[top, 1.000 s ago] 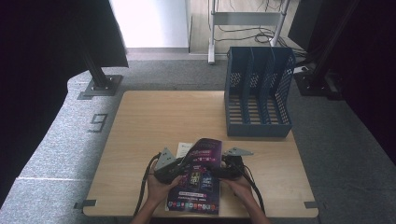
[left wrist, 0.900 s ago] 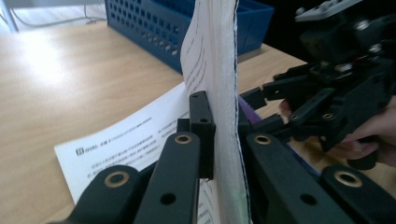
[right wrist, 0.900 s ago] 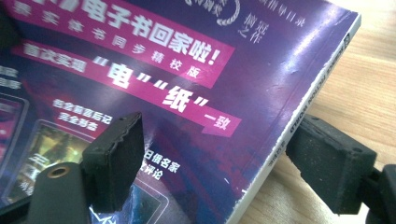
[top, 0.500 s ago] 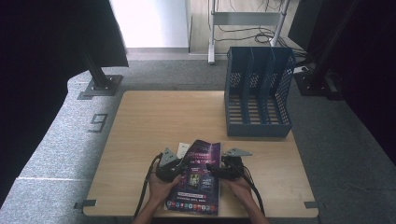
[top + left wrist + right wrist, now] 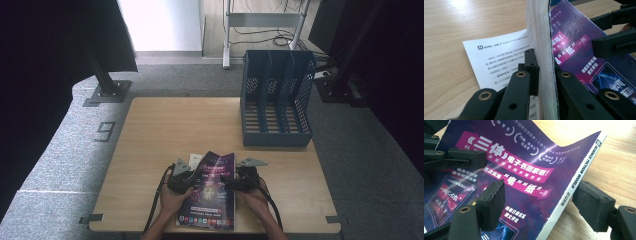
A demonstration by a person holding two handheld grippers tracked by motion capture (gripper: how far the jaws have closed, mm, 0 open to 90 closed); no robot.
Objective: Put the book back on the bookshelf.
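Note:
A purple magazine (image 5: pixel 212 197) lies near the table's front edge, its far end curled up. My left gripper (image 5: pixel 196 176) is at its left side and is shut on a thick stack of pages (image 5: pixel 544 50) standing on edge between the jaws (image 5: pixel 547 75). A white printed page (image 5: pixel 496 57) lies flat on the wood beside it. My right gripper (image 5: pixel 227 181) is at the right side. Its jaws have just been closing and straddle the spine (image 5: pixel 579 177), one pad (image 5: pixel 491 202) over the cover, the other (image 5: pixel 594 207) beside the spine, not clamping.
A blue slotted file rack (image 5: pixel 276 100) stands at the table's back right. The wooden table (image 5: pixel 170 130) is bare wood between it and the hands. Black stand bases sit on the grey floor at left (image 5: pixel 107 92) and right (image 5: pixel 340 87).
My left gripper has sunk a little toward the table with the pages in its grip, so the magazine sits lower and flatter. The right hand has stayed in place.

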